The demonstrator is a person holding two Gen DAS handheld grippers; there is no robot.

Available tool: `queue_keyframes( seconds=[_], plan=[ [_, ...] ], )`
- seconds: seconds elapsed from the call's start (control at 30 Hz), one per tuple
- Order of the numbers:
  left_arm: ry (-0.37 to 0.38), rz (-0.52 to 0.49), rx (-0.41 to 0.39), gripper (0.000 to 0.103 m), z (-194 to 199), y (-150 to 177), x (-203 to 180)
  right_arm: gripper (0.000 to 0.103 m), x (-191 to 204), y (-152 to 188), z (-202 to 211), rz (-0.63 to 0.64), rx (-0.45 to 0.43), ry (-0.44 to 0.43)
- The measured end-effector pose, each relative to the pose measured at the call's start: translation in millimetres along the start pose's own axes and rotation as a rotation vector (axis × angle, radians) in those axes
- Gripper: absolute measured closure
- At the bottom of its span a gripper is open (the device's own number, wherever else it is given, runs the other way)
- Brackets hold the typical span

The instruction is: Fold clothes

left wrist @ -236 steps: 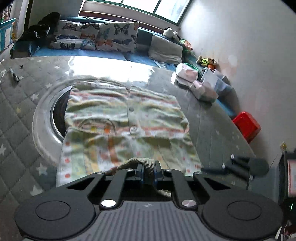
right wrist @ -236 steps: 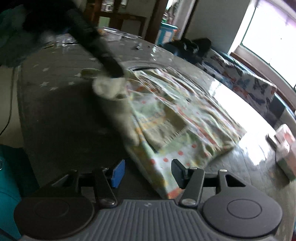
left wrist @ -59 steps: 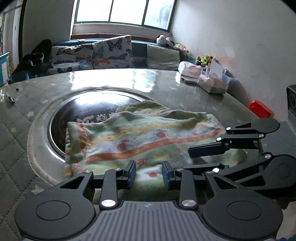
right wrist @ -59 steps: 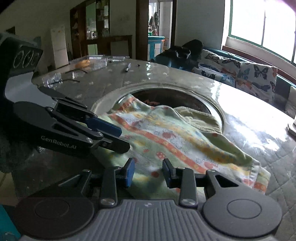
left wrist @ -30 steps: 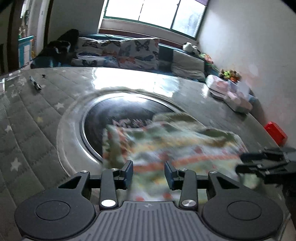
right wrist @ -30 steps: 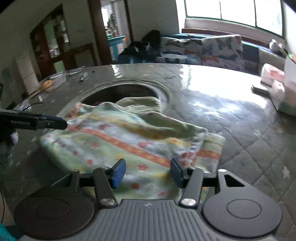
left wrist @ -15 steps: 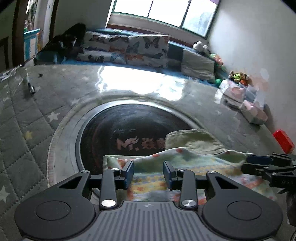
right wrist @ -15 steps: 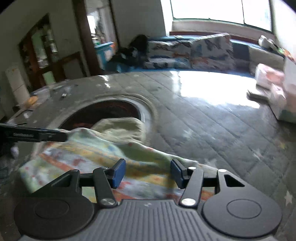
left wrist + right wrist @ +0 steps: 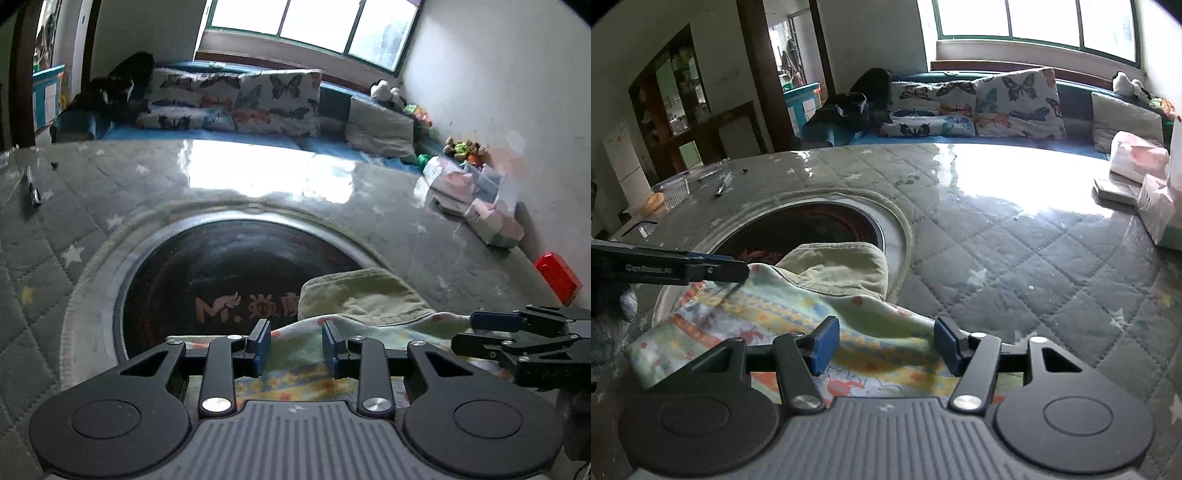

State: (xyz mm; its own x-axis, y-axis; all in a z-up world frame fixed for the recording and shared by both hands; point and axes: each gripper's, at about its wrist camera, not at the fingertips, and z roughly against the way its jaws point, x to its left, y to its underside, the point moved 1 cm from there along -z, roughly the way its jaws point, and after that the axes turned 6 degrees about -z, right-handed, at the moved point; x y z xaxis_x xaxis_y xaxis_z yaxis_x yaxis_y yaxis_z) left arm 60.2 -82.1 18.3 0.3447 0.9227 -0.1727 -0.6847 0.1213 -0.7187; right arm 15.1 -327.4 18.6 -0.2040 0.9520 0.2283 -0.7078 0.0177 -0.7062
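A folded green garment with red and yellow print (image 9: 295, 354) (image 9: 798, 314) lies on the quilted grey table (image 9: 110, 192), partly over the round dark inset (image 9: 229, 273). Its plain olive collar (image 9: 354, 299) (image 9: 842, 269) sticks out at the far side. My left gripper (image 9: 295, 345) is open, its blue pads either side of the garment's near part. My right gripper (image 9: 884, 343) is open wide over the garment's right part. Each gripper shows in the other's view: the right gripper (image 9: 517, 332) and the left gripper (image 9: 683, 267).
A pen (image 9: 32, 186) lies at the far left of the table. Tissue packs and boxes (image 9: 480, 206) and a red box (image 9: 557, 277) sit along the right wall. A bench with butterfly cushions (image 9: 236, 99) runs behind the table. A clear tray (image 9: 674, 188) stands far left.
Both grippers have drawn back toward the near edge and risen slightly, so less of the garment shows. The garment lies still and both grippers stay open.
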Motion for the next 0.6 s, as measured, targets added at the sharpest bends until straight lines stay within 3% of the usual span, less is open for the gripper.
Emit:
queue_keyframes(
  seconds=[0.17,0.33,0.6],
  plan=[
    [-0.007,0.002,-0.001,0.067,-2,1,4,0.044,3,0,8,0.024,-0.014,0.014],
    [-0.019,0.010,-0.034,0.068,16,-1,10,0.036,18,1,24,0.083,-0.045,-0.002],
    [-0.081,0.040,-0.067,0.049,54,6,30,0.036,69,17,31,0.246,-0.005,-0.091]
  ],
)
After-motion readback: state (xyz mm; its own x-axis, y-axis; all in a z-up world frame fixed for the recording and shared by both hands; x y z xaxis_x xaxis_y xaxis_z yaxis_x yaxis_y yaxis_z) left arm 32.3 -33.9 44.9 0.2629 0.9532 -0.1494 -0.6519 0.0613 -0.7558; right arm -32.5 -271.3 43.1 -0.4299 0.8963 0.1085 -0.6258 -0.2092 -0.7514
